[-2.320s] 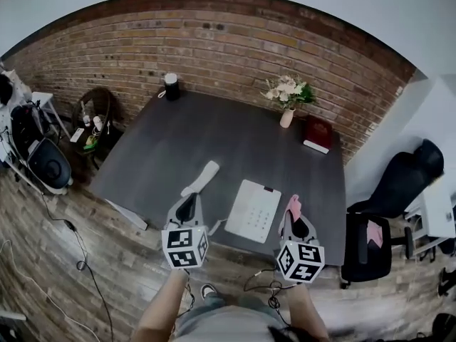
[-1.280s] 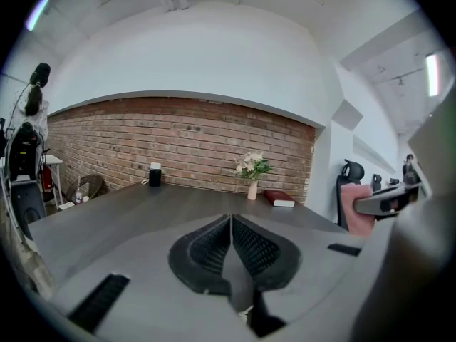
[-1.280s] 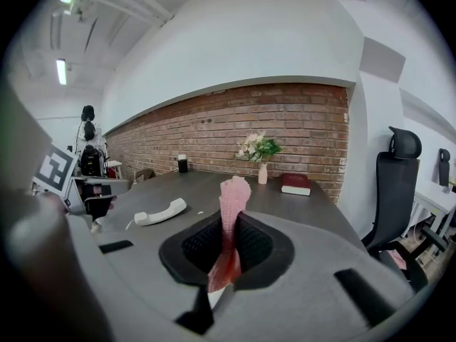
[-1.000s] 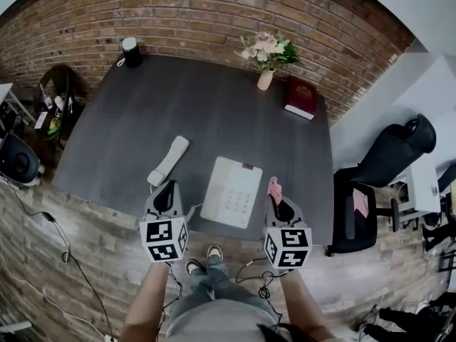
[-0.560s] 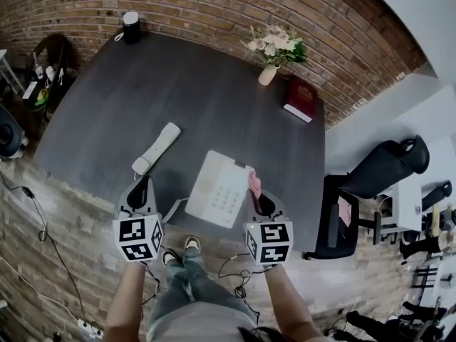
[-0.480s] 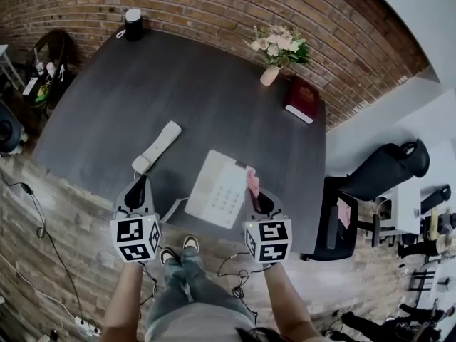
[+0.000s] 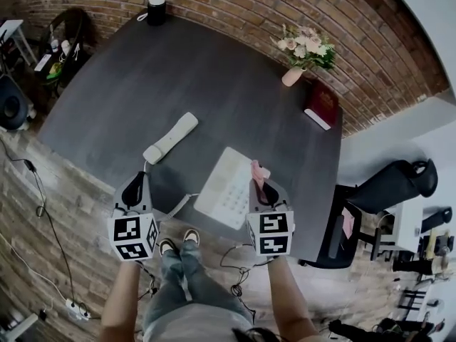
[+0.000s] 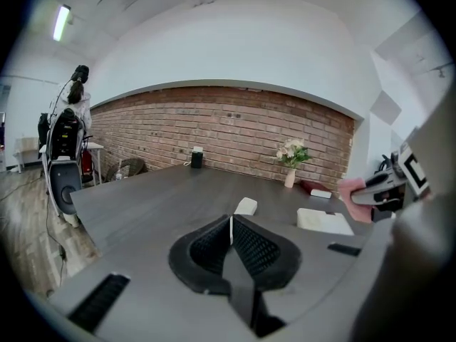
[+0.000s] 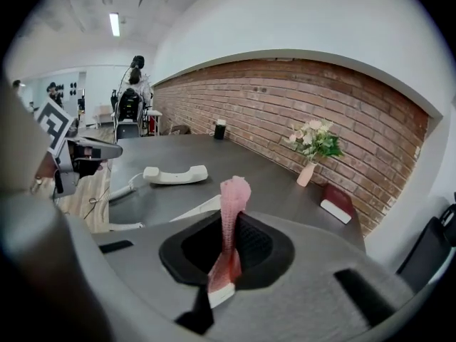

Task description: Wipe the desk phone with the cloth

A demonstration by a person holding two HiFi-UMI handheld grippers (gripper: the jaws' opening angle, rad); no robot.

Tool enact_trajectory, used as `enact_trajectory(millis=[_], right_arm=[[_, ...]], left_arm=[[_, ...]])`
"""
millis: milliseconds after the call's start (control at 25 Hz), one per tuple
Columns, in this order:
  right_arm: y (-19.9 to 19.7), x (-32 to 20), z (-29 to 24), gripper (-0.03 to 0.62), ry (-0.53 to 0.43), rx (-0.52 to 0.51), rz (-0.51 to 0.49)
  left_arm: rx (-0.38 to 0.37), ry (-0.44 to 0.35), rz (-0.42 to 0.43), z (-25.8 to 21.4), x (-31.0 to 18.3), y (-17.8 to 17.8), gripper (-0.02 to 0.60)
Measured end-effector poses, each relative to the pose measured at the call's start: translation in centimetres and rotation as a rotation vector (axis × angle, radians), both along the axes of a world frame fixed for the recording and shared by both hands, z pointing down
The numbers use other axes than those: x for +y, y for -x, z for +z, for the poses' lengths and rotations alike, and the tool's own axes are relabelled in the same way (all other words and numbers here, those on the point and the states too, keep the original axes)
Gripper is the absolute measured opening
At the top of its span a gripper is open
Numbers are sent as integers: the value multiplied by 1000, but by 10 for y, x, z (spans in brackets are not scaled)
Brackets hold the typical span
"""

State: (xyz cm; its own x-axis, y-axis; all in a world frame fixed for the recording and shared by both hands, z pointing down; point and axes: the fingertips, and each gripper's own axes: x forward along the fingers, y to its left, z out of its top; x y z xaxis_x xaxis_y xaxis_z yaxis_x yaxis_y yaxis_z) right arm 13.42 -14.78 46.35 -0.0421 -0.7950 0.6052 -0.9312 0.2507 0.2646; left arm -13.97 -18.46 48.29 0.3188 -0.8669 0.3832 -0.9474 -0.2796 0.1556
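Pinching a pink cloth [image 9: 233, 206] between its jaws, the right gripper [image 7: 261, 190] hangs at the right edge of the white desk phone base [image 7: 224, 186]. The cloth stands upright out of the jaws, its free end poking above them. Whether the cloth touches the base cannot be told.

The left gripper [image 7: 134, 189] sits over the near edge of the dark grey desk [image 7: 214, 84], to the left of the base and apart from it. Its jaws are pressed together with nothing between them.

The white handset [image 7: 171, 137] lies off the base, flat on the desk, up and to the left of it. A pale cord [image 7: 178, 206] runs along the desk beside the near left corner of the base.

Along the far side of the desk, by the brick wall [image 7: 235, 9], stand a black cylinder [image 7: 157, 8], a vase of pale flowers [image 7: 305, 50] and a red book [image 7: 321, 107]. A black office chair [image 7: 395, 185] stands on the floor to the right of the desk.
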Motion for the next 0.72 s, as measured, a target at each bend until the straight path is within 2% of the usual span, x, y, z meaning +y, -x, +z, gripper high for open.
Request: enact_trajectory(millis=[720], right_arm=[[19, -39, 27, 25, 91, 154, -143]], left_arm=[[-3, 35, -69, 19, -9, 19, 11]])
